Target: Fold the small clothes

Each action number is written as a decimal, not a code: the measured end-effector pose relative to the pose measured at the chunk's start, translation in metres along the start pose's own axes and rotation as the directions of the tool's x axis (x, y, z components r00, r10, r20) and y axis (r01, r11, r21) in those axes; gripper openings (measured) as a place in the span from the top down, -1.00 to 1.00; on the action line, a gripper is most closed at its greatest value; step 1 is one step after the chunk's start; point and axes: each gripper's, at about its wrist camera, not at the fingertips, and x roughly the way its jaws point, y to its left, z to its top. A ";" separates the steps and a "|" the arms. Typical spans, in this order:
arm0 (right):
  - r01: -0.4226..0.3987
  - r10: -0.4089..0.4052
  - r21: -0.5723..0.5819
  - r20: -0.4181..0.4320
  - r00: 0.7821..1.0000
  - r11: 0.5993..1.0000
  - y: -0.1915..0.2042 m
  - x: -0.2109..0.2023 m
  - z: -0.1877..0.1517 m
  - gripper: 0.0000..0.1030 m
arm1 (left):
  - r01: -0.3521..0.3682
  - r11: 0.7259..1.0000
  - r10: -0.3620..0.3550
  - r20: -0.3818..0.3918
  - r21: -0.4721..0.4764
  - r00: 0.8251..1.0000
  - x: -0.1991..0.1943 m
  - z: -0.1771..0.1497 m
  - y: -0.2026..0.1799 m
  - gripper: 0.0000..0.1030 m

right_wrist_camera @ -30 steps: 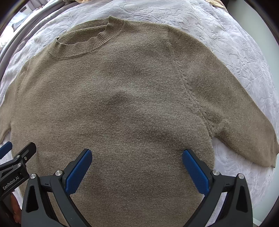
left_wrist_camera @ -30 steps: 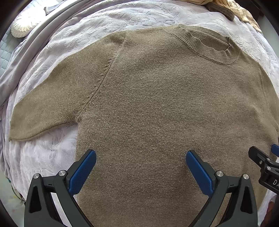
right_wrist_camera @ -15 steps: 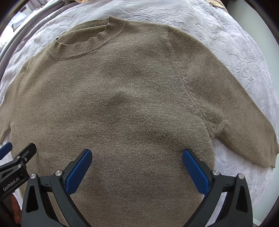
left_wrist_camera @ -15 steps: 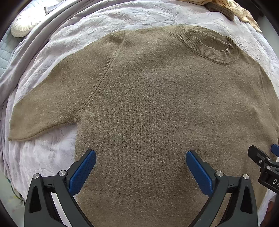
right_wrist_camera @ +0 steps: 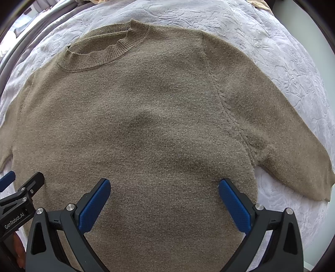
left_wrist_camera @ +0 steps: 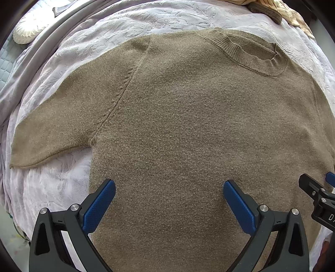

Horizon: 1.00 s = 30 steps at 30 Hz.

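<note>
An olive-brown knit sweater [left_wrist_camera: 188,125] [right_wrist_camera: 146,125] lies spread flat, front up, on a pale embossed bedcover [left_wrist_camera: 146,21] [right_wrist_camera: 272,41]. Its ribbed collar [left_wrist_camera: 247,54] [right_wrist_camera: 100,56] points away from me. One short sleeve [left_wrist_camera: 52,129] stretches out to the left, the other sleeve [right_wrist_camera: 293,150] to the right. My left gripper [left_wrist_camera: 169,200] hovers open over the lower left body with nothing between its blue pads. My right gripper [right_wrist_camera: 164,200] hovers open over the lower right body, also holding nothing. Each gripper's edge shows in the other's view.
A grey blanket fold [left_wrist_camera: 41,48] runs along the far left. A white round cushion [left_wrist_camera: 27,31] lies at the top left corner. Beige and brown garments [left_wrist_camera: 278,10] are piled at the far right of the bed. Bare bedcover borders the sweater on every side.
Hardly anything moved. The sweater's body looks slightly smoother than a second ago, and both grippers stay open in the same place.
</note>
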 end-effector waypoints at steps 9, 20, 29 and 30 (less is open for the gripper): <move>0.008 -0.008 -0.002 -0.009 1.000 1.000 -0.001 -0.003 -0.001 -1.00 | -0.006 1.000 0.006 -0.032 -0.002 0.999 0.000 -0.003 0.001 -1.00; -0.007 0.007 0.000 0.022 1.000 1.000 -0.002 -0.008 -0.003 -1.00 | -0.008 1.000 0.007 -0.026 -0.004 1.000 -0.003 -0.005 0.009 -1.00; -0.015 0.016 -0.004 0.035 0.999 1.000 -0.001 -0.009 -0.006 -1.00 | 0.003 1.000 -0.003 -0.008 -0.014 1.000 -0.005 -0.008 0.022 -1.00; -0.017 0.017 -0.005 0.036 0.999 1.000 -0.001 -0.010 -0.005 -1.00 | 0.009 1.000 -0.009 -0.007 -0.015 1.000 -0.005 -0.009 0.023 -1.00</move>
